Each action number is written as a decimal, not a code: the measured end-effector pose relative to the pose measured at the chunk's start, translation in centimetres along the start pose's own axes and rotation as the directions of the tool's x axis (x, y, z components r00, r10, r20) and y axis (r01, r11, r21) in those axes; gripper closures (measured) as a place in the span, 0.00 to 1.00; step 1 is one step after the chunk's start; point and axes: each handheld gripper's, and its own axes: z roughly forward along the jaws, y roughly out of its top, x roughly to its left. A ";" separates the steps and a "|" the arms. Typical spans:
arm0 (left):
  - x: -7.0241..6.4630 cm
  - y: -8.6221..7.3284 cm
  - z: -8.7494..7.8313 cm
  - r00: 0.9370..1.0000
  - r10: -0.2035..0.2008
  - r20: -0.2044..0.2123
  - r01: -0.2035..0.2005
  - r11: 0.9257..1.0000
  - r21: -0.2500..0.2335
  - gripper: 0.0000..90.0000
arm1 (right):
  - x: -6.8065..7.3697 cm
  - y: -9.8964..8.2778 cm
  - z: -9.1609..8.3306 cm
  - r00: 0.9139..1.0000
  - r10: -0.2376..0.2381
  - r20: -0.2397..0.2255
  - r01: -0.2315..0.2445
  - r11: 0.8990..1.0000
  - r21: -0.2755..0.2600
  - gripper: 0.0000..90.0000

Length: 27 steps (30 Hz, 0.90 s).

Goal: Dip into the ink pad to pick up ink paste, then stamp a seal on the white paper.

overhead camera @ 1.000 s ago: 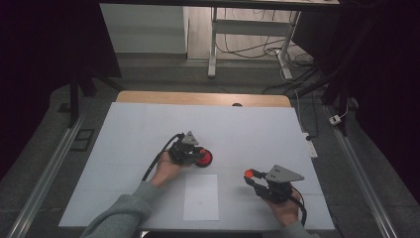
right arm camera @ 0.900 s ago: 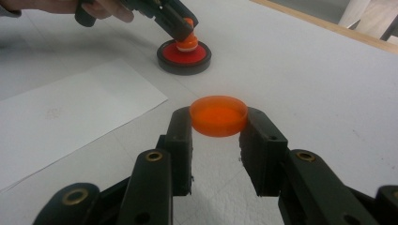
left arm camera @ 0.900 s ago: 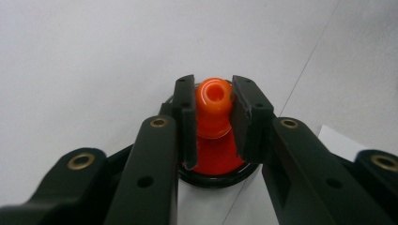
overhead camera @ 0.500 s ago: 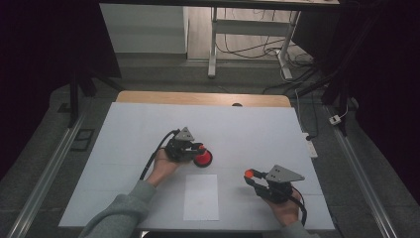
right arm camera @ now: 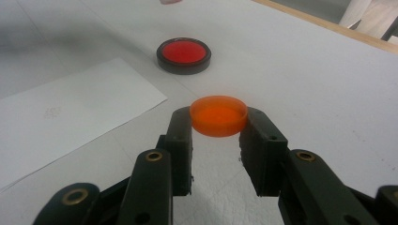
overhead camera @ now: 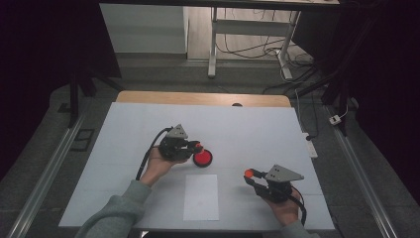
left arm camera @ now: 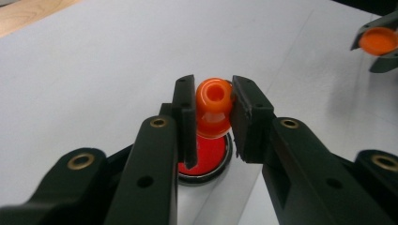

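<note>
My left gripper [left arm camera: 213, 101] is shut on a small orange bottle [left arm camera: 213, 105] with an open round mouth, held just above a red disc in a black ring [left arm camera: 206, 157]. From above, this gripper [overhead camera: 197, 147] sits mid-table with the red disc [overhead camera: 202, 158] at its tip. My right gripper [right arm camera: 218, 119] is shut on a flat orange cap [right arm camera: 218, 115], held off the table. In the high view that gripper [overhead camera: 250, 174] is near the front right, its orange cap [overhead camera: 249, 173] pointing left. The cap [left arm camera: 379, 41] also appears far right in the left gripper view.
A white sheet of paper [overhead camera: 201, 197] lies near the front edge between the hands. The white tabletop [overhead camera: 247, 129] ends in a wooden strip [overhead camera: 198, 97] at the back. Metal rails run along both sides; a desk frame and cables stand beyond.
The left gripper has risen a little and drifted left with the orange bottle, uncovering the red disc. The right gripper with its cap has stayed still.
</note>
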 end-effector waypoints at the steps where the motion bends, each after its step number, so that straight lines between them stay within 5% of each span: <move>1: -0.1 0.0 -0.2 1.000 0.001 0.002 -0.001 1.000 0.000 0.81 | 0.0 0.0 0.0 1.000 -0.001 0.000 0.001 1.000 -0.001 0.72; 9: -1.2 -0.1 -1.3 0.999 0.034 0.017 -0.034 0.999 0.002 0.81 | -0.1 0.0 0.0 1.000 0.006 0.003 -0.006 1.000 0.000 0.71; 27: -2.1 -0.2 -2.3 0.999 0.026 0.048 -0.025 0.999 -0.021 0.81 | -0.2 -0.1 0.1 1.000 0.008 -0.001 -0.008 1.000 0.004 0.71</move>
